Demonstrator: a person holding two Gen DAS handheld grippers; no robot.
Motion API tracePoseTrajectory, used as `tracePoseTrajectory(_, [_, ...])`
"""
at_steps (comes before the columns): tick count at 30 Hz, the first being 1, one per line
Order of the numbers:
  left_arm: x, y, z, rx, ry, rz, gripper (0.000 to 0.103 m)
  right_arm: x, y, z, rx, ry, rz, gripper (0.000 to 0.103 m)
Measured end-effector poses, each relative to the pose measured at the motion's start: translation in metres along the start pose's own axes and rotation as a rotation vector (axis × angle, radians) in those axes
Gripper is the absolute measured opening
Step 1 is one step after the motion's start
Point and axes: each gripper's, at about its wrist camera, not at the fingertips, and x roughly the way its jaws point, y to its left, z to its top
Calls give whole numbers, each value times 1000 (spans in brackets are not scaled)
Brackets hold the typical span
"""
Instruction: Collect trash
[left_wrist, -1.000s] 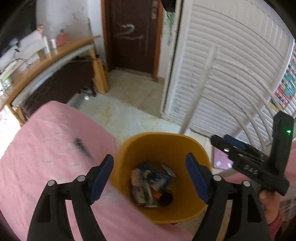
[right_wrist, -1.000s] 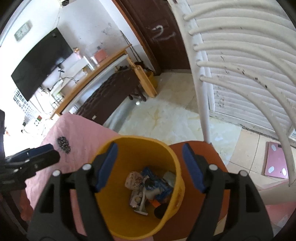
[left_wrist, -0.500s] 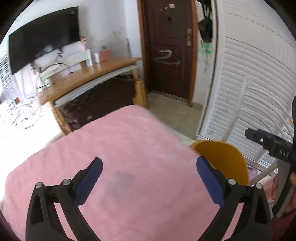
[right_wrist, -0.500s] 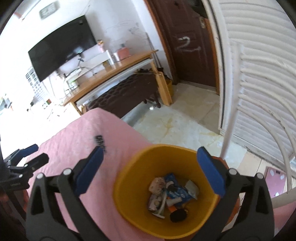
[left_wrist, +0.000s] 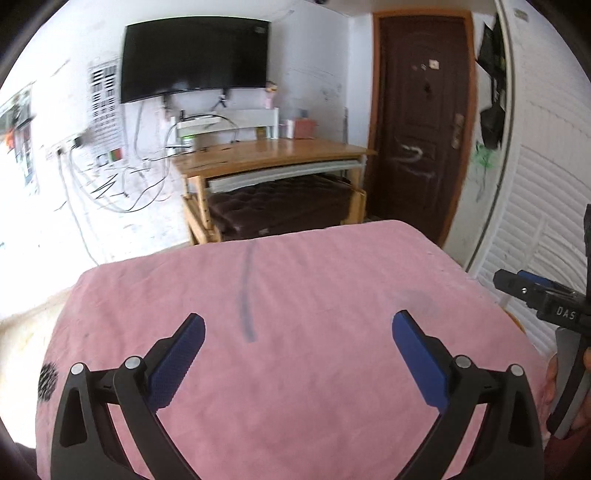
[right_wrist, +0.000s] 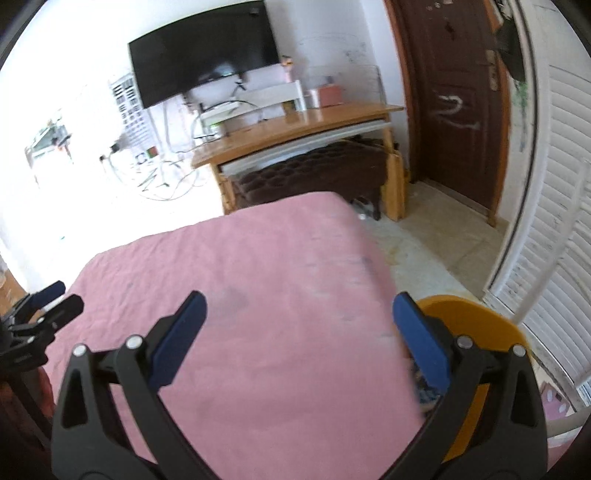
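A yellow bin (right_wrist: 476, 325) stands at the right edge of the pink cloth-covered table (right_wrist: 277, 295); a little trash (right_wrist: 424, 391) shows inside it behind my right finger. My right gripper (right_wrist: 299, 325) is open and empty above the table's right part. My left gripper (left_wrist: 295, 347) is open and empty above the pink table (left_wrist: 295, 280). A sliver of the bin's rim (left_wrist: 515, 321) shows in the left wrist view. The right gripper (left_wrist: 535, 295) shows at that view's right edge, the left gripper (right_wrist: 44, 314) at the right view's left edge.
A small dark patch (left_wrist: 48, 380) lies on the cloth at the left. A wooden desk (left_wrist: 273, 155) with a dark bench under it stands beyond the table, below a wall TV (left_wrist: 195, 59). A brown door (left_wrist: 417, 122) and white louvred doors (right_wrist: 554, 221) are at the right.
Both grippers have swung up and left, away from the bin. The bin, centred in both views a second ago, now sits at the right edge; the pink table fills the views.
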Motion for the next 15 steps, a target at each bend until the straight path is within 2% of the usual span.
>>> tracePoseTrajectory(9, [-25,60,-25,-98,-30,14,96,-4,64,-9,-73,-17,34,97])
tracePoseTrajectory(15, [-40,83,-36,-130,-60,23,96,-16,90,-24,-125,-52,4,97])
